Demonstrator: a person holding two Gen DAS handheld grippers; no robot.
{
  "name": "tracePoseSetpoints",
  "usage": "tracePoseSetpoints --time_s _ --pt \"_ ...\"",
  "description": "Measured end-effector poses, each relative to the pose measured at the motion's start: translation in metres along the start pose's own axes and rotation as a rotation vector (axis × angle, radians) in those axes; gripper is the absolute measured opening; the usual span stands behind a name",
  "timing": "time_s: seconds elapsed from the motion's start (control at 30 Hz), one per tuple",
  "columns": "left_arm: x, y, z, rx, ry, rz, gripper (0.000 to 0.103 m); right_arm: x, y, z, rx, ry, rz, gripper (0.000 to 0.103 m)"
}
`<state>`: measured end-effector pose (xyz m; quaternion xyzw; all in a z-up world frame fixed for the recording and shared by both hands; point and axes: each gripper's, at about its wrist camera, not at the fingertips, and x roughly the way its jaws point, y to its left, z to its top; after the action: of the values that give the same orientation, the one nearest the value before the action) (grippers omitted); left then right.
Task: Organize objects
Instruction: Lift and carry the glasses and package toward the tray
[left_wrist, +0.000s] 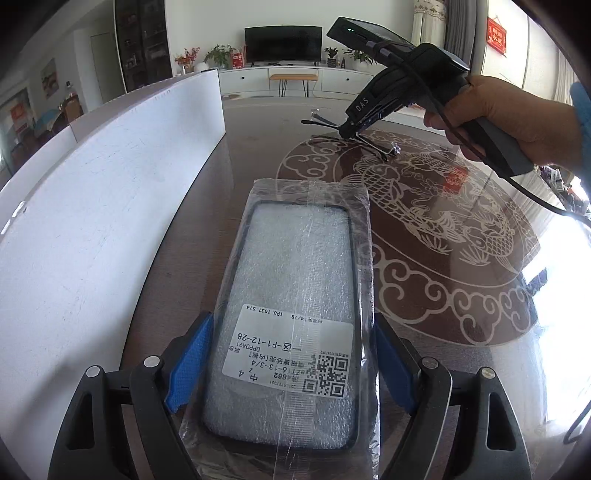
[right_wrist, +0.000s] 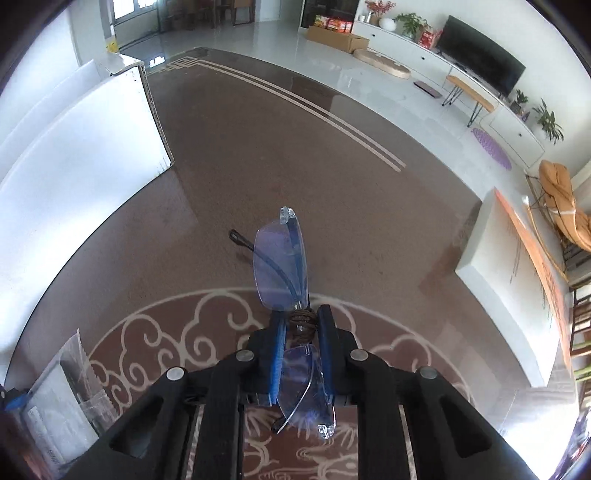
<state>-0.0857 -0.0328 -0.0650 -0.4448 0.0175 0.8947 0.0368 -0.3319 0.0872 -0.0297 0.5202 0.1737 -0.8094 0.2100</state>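
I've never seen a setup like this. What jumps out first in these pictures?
Each handheld tool grips something. The left tool clamps a phone case in a clear labelled bag, low over the patterned floor. The right tool pinches rimless glasses at the bridge, one lens pointing forward, white box at left.

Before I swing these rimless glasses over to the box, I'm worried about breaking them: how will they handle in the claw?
Probably fragile: the glasses are rimless, and the right claw pinches them at the thin bridge. They look light, so weight shouldn't matter. The smooth lenses may slip or pivot, since one hangs out unsupported.
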Motion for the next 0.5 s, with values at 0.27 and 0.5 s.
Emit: tracePoseSetpoints --time_s 0.27,0.5 --pt "0.0 -0.003 -0.001 0.0 -0.001 -0.001 0.081 -0.08 -0.013 -0.172 0.295 -0.073 0.136 0.019" --pt "-0.006 -0.011 -0.008 0.007 -0.001 -0.006 0.084 -0.13 0.025 -0.264 0.312 -0.163 0.091 0.036"
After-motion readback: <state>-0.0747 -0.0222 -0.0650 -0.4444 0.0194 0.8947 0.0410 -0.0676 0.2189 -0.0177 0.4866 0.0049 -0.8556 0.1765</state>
